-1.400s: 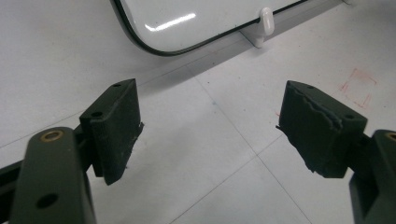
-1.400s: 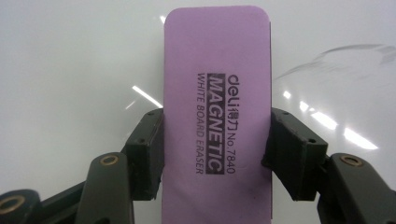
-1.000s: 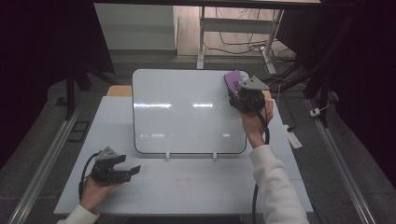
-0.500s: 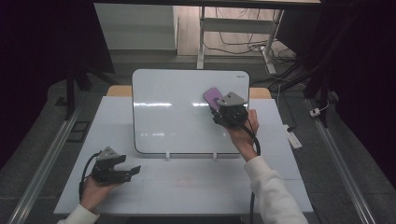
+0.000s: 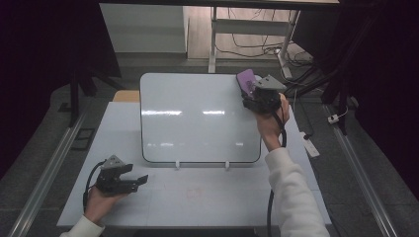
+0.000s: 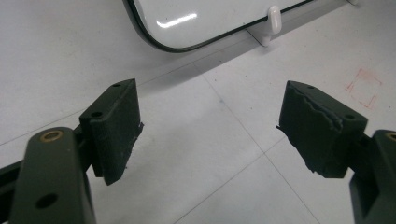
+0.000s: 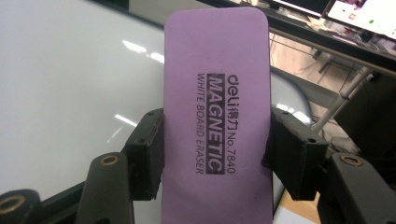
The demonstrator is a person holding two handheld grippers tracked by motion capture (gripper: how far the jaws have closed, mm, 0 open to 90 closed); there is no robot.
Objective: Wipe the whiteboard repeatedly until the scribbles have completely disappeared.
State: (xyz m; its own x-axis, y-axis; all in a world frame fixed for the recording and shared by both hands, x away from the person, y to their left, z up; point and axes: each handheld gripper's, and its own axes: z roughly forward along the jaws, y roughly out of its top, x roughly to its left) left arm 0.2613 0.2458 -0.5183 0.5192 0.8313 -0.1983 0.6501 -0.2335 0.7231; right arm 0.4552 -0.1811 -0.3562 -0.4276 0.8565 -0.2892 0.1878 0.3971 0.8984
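Observation:
A white whiteboard (image 5: 197,118) leans on two small white feet (image 5: 178,165) on the white table (image 5: 197,202). At the board's top right corner my right gripper (image 5: 251,94) is shut on a purple magnetic whiteboard eraser (image 5: 245,80). In the right gripper view the eraser (image 7: 217,107) stands upright between the pads (image 7: 149,149), printed side towards the camera, with the board (image 7: 60,84) behind it on the left. My left gripper (image 5: 134,180) rests low over the table's front left with its jaws open and nothing between them. In the left gripper view the board's lower corner (image 6: 196,14) lies beyond the left gripper (image 6: 210,121).
A faint red square mark (image 6: 363,87) is drawn on the table in front of the board. A white power strip (image 5: 310,146) lies on the floor to the right. Metal rails (image 5: 49,168) run along both sides, and desk legs with cables (image 5: 247,44) stand behind.
The right gripper carried the eraser down and left across the board, then back up to the top right corner. The left gripper stayed where it was.

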